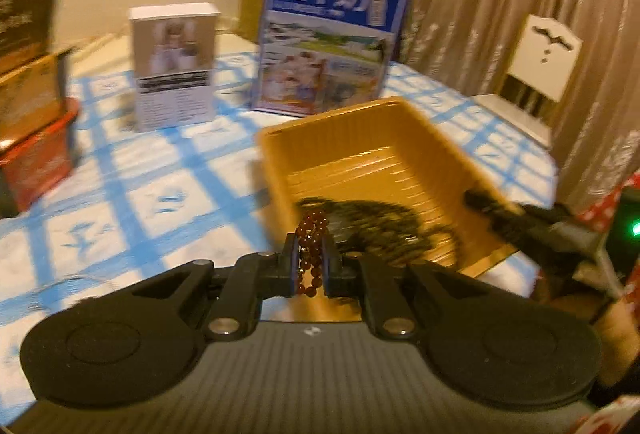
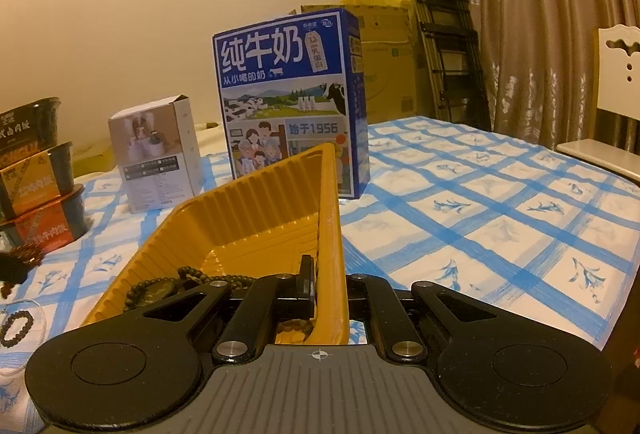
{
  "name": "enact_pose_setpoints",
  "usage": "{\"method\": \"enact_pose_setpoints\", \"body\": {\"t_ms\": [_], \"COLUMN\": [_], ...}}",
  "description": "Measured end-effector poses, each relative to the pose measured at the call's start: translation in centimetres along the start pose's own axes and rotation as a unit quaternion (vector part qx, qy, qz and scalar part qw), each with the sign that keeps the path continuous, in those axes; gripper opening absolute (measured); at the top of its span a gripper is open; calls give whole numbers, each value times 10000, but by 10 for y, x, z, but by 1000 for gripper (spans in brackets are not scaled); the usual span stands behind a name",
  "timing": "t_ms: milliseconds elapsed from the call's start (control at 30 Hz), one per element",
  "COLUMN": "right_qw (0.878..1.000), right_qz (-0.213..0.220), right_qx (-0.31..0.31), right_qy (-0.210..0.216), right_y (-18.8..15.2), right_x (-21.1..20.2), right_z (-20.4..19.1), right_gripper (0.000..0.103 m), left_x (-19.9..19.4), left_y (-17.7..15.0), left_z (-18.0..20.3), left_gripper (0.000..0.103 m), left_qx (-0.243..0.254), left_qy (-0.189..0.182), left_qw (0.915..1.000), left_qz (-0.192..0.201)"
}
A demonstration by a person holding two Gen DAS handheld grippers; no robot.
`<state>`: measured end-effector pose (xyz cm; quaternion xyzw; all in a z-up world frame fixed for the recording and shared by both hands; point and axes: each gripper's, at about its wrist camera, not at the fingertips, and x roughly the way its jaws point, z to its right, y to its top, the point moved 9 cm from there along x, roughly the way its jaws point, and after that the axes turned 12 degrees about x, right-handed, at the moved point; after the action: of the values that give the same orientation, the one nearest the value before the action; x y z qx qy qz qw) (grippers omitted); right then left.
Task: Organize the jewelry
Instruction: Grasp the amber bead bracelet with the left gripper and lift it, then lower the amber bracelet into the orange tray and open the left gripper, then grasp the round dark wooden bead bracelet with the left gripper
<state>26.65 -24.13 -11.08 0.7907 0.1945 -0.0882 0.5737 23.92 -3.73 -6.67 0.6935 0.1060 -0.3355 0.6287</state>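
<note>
Right wrist view, blue-checked tablecloth (image 2: 460,202), beige curtain (image 2: 540,14), cream wall (image 2: 120,14)

left gripper (image 1: 311,266) is angling downward, jaws clamping a red bead string (image 1: 310,246) between its pads. right gripper (image 2: 326,286) is sitting nearly level, jaws pinching the tray wall (image 2: 334,234) just ahead of it.

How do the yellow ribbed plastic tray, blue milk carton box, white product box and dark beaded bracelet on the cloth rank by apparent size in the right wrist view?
1. Yellow ribbed plastic tray, though nearness enlarges it
2. Blue milk carton box
3. White product box
4. Dark beaded bracelet
</note>
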Motion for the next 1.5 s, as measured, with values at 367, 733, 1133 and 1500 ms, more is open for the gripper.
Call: {"method": "enact_pose_setpoints", "body": {"t_ms": [367,733,1133,1500], "right_qw": [10000,10000,10000,10000], "right_qz": [-1,-4,-7,-15], "right_qx": [3,0,5,11], "right_qy": [23,24,24,20], "right_y": [2,1,1,1], "right_x": [-2,-2,-2,-2], "right_z": [1,2,2,2], "right_gripper": [6,6,6,6], "left_x": [51,64,27,-9], "left_y": [15,34,21,-37], "left_z": [49,50,-8,-85], "left_gripper": [10,20,27,28], "left_qx": [-23,-57,-137,-456], "left_qy": [-573,-463,229,1208], "left_qw": [9983,9989,9996,9905], "left_qz": [-133,51,21,-464]}}
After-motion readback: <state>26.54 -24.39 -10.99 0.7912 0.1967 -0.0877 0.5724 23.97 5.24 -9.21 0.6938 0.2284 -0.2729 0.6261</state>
